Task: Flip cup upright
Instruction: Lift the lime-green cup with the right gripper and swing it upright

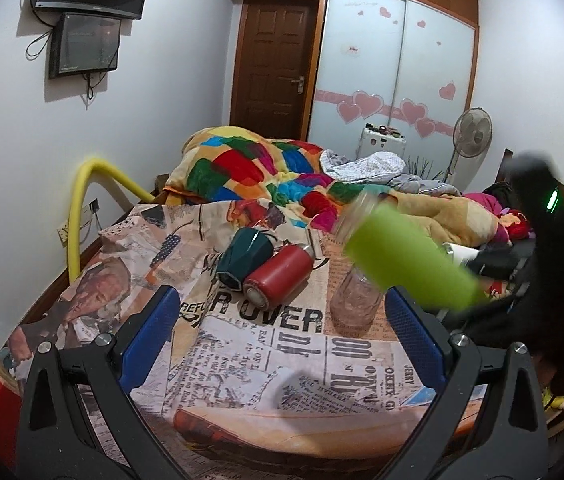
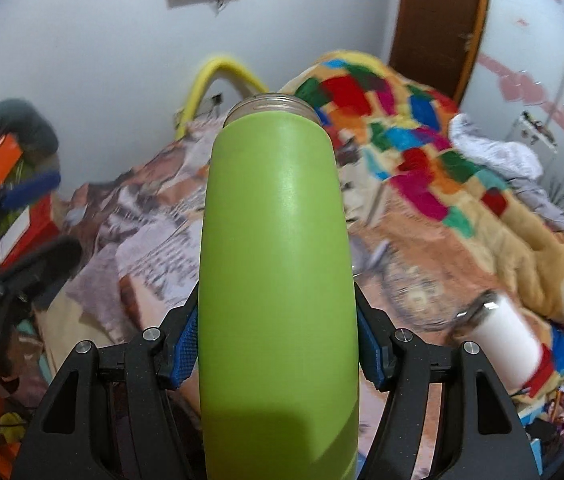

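Observation:
My right gripper (image 2: 278, 344) is shut on a green cup (image 2: 278, 264) with a clear threaded mouth, held in the air with its mouth pointing away from me. In the left wrist view the green cup (image 1: 409, 260) hangs tilted above the bed, mouth up-left, blurred. My left gripper (image 1: 282, 320) is open and empty above the newspaper-print cloth (image 1: 266, 368). On that cloth lie a red cup (image 1: 278, 276) and a dark teal cup (image 1: 242, 260) on their sides, and a clear glass (image 1: 355, 300) stands beside them.
A patchwork blanket (image 1: 266, 172) is heaped at the back of the bed. A white cup (image 2: 509, 344) lies on its side at the right. A yellow pipe (image 1: 78, 216) runs by the left wall. Red boxes (image 2: 10, 208) and clutter are at the left.

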